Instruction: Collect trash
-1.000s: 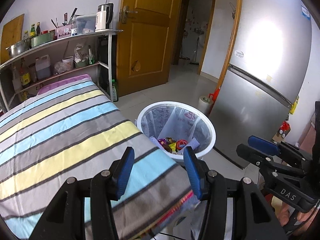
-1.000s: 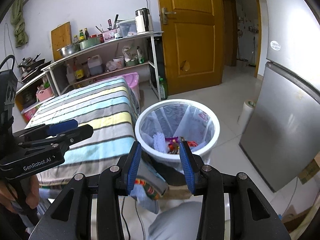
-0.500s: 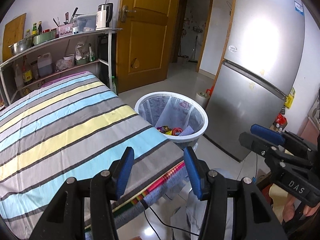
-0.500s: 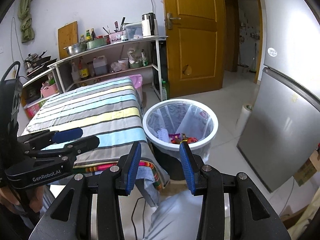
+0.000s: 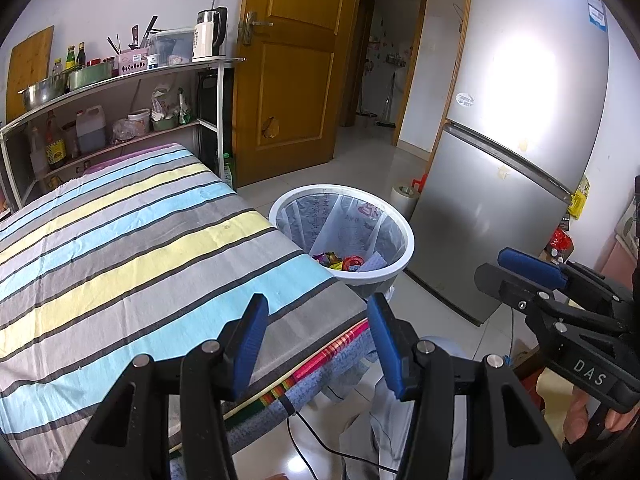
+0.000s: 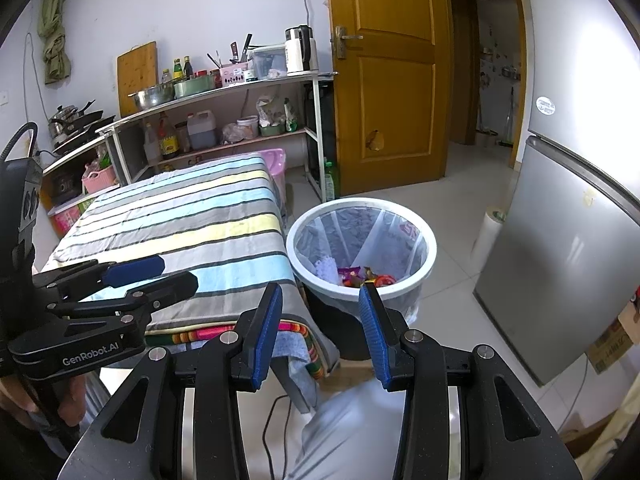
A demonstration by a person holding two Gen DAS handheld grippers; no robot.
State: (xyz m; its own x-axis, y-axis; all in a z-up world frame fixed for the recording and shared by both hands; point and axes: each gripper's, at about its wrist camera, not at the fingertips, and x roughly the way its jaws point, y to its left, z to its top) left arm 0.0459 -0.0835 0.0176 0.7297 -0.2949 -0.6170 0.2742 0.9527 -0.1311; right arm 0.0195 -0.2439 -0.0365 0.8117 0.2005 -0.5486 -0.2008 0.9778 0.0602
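A white-rimmed trash bin (image 5: 402, 266) with a clear liner stands on the floor beside the table's near corner; it also shows in the right wrist view (image 6: 428, 268). Colourful wrappers (image 5: 342, 262) lie at its bottom, also visible in the right wrist view (image 6: 362, 274). My left gripper (image 5: 316, 322) is open and empty above the table's near edge. My right gripper (image 6: 320, 318) is open and empty, held back from the bin, above the table corner. Each gripper shows in the other's view, the right one (image 5: 532, 276) and the left one (image 6: 136, 276).
The table (image 5: 120, 248) wears a striped cloth with nothing on it. A silver fridge (image 5: 512, 160) stands right of the bin. A metal shelf (image 6: 224, 96) with pots, bottles and a kettle lines the far wall beside a wooden door (image 6: 388, 80). A cable (image 5: 320, 440) lies on the floor.
Both grippers have drawn back and up from the bin, so it looks smaller and farther. Both stay open and empty.
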